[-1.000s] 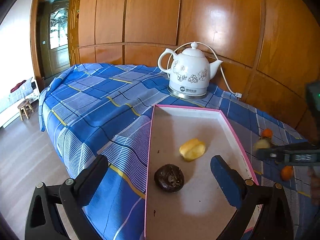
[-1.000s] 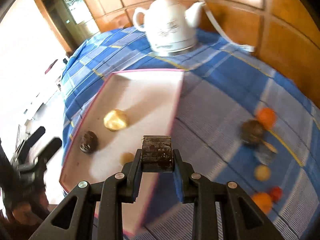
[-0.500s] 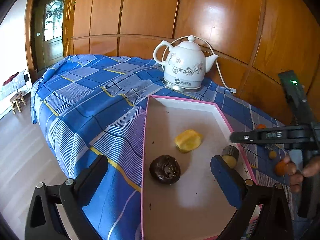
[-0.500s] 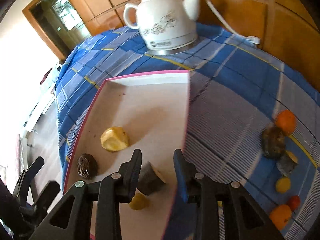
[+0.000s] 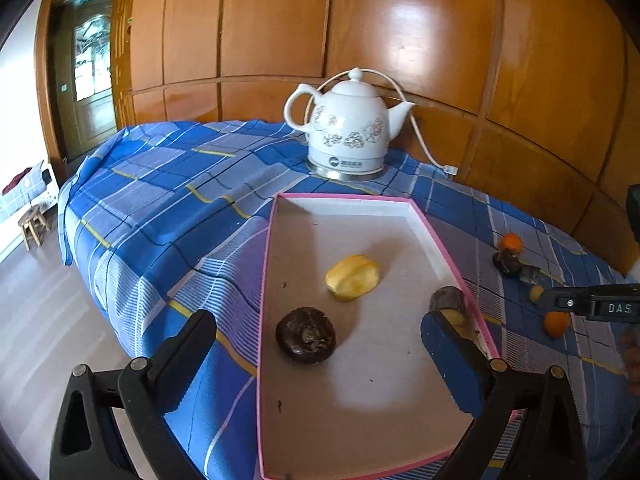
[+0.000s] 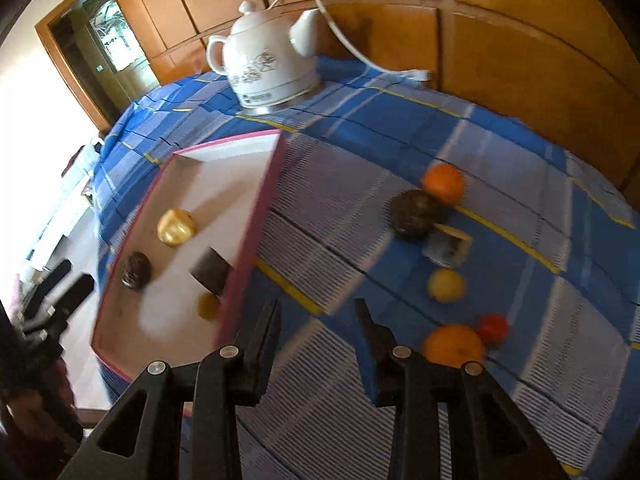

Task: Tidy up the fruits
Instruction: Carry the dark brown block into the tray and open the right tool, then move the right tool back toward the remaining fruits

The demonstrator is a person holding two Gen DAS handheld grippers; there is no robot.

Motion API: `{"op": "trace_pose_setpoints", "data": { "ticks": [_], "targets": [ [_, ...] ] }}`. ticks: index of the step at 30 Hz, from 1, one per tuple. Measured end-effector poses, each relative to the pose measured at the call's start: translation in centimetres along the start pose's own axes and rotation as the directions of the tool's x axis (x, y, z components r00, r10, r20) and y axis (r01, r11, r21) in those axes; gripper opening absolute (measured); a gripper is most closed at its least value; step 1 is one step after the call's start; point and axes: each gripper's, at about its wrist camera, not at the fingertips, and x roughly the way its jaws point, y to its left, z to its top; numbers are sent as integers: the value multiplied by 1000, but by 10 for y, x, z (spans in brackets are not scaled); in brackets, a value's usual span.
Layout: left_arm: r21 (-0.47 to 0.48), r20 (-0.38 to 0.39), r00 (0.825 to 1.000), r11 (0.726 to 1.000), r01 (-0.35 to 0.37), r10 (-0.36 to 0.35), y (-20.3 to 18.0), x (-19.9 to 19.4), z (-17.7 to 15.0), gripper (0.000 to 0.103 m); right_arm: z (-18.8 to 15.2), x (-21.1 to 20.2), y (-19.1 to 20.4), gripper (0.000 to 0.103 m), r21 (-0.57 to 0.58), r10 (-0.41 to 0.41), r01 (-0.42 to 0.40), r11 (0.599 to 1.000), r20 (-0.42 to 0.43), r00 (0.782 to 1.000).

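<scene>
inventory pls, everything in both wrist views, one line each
Tray: 1, pink-rimmed, on the bedspread.
Fruit in tray: 4; yellow piece, dark round one, dark chunk, small yellow one.
Fruit on bedspread: 6; two oranges, dark round one, cut piece, yellow ball, small red one.
Kettle: 1, white, behind tray.
Bedspread: blue plaid.
Stool: 1, wooden, on floor.
Left gripper: open, over tray.
Right gripper: open, empty, jaws just opened.

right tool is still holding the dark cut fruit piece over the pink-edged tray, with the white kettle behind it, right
Not quite. The right wrist view shows the right tool open and empty, over the blue cloth. Its jaws have just been opening; the dark cut fruit piece lies in the pink-edged tray. The white kettle does stand behind.
</scene>
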Motion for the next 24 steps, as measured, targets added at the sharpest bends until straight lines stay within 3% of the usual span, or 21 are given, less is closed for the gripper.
{"op": "trace_pose_setpoints", "data": {
  "ticks": [24],
  "targets": [
    [173, -29, 997, 982, 81, -77, -58, 1, 6, 103, -27, -52, -130, 36, 224, -167, 148, 963, 64, 984]
  ]
}}
